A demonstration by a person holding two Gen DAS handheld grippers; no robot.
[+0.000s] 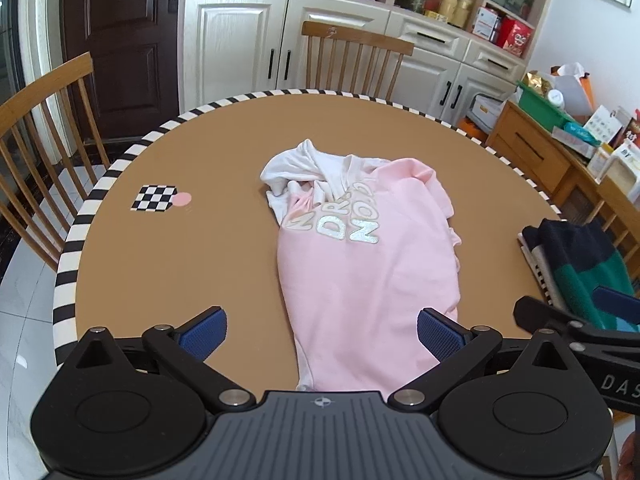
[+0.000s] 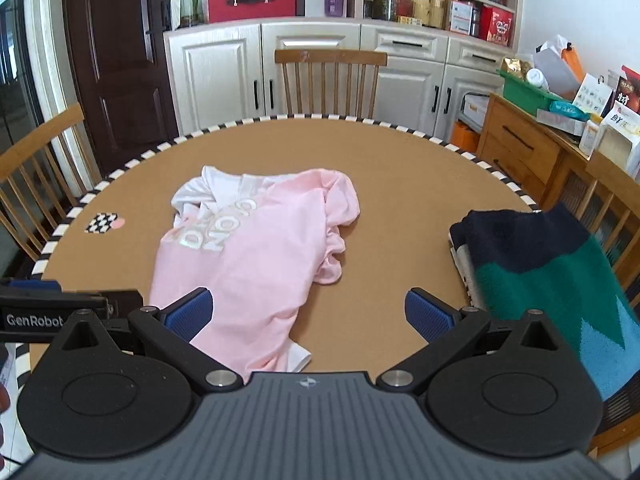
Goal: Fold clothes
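A pink and white sweatshirt (image 1: 360, 264) with glittery letters lies crumpled on the round brown table (image 1: 192, 264), its hem toward me. It also shows in the right wrist view (image 2: 248, 248). My left gripper (image 1: 322, 334) is open and empty, just above the hem end. My right gripper (image 2: 308, 314) is open and empty, over bare table right of the hem. A folded navy, green and blue knit (image 2: 552, 276) lies at the table's right edge; it also shows in the left wrist view (image 1: 580, 268).
A checkered marker with a pink dot (image 1: 156, 198) sits on the table's left side. Wooden chairs (image 1: 352, 60) stand around the table. White cabinets (image 2: 312, 68) and a wooden sideboard (image 2: 528, 148) with clutter stand behind.
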